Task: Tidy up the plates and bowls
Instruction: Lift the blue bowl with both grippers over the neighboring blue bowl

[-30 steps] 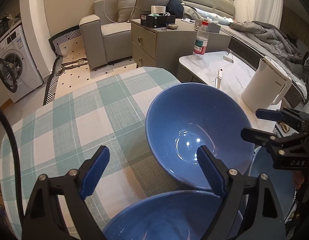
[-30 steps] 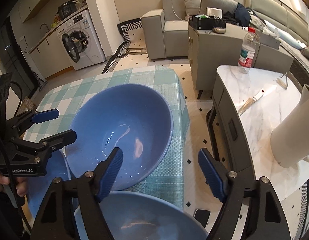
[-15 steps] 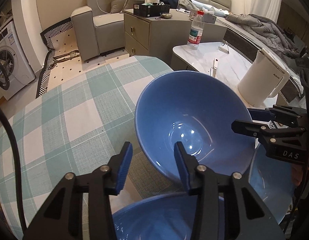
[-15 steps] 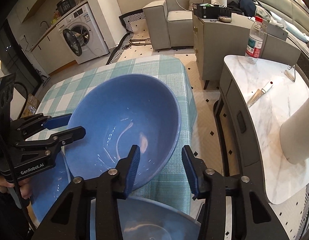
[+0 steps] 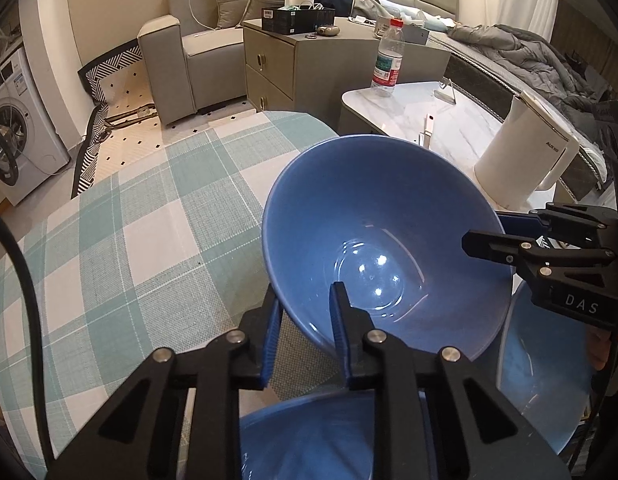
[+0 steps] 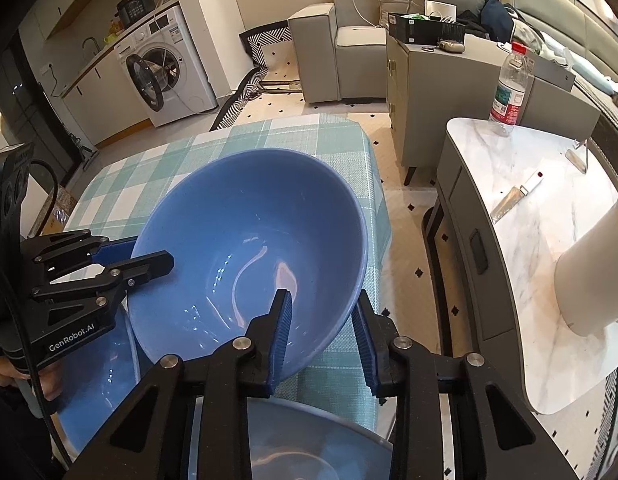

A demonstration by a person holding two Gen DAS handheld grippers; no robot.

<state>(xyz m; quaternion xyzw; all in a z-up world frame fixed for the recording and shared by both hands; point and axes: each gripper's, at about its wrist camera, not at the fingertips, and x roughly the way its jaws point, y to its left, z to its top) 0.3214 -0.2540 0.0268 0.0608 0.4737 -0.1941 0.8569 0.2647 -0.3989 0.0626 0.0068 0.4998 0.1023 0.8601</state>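
Big blue bowl [image 5: 373, 240], glossy glazed ceramic w/ deep rounded sides & thin rim, sits tilted above the checked tablecloth [image 5: 149, 240], gripped from two sides. Left gripper [image 5: 305, 336] is clamped on the near rim: one ribbed blue pad inside the bowl, the other outside against the wall. Right gripper [image 6: 323, 332] is likewise clamped on the rim at the opposite side, one pad inside, one out; in the left wrist view it shows at the right edge as black angular metal w/ white lettering. Both grippers: matte black frames, silver rivets, blue grooved rubber pads. Bowl's inside is smooth, w/ bright light spots & curved reflections at the bottom. Cloth is woven, coarse weave, teal & white squares, draped over the table edge w/ rounded corner. Below the held bowl, two more blue glossy dishes: one [image 5: 329, 436] right under the left gripper, another [image 5: 545, 376] under the right one; whether bowls or plates can't tell, only part of each shows. Beside the table stands a low table w/ white marbled top [image 6: 549, 216], rounded corners; on it a clear plastic water bottle [image 6: 511, 88] w/ red cap, a knife [image 6: 515, 196] lying flat, and a white smooth kettle [image 5: 525, 160] w/ boxy tapered body. Further back: grey upholstered sofa [image 5: 197, 52], grey-green drawer cabinet [image 5: 277, 60], white washing machine [image 6: 165, 68] w/ round door open. Floor is cream tile w/ small black diamonds.
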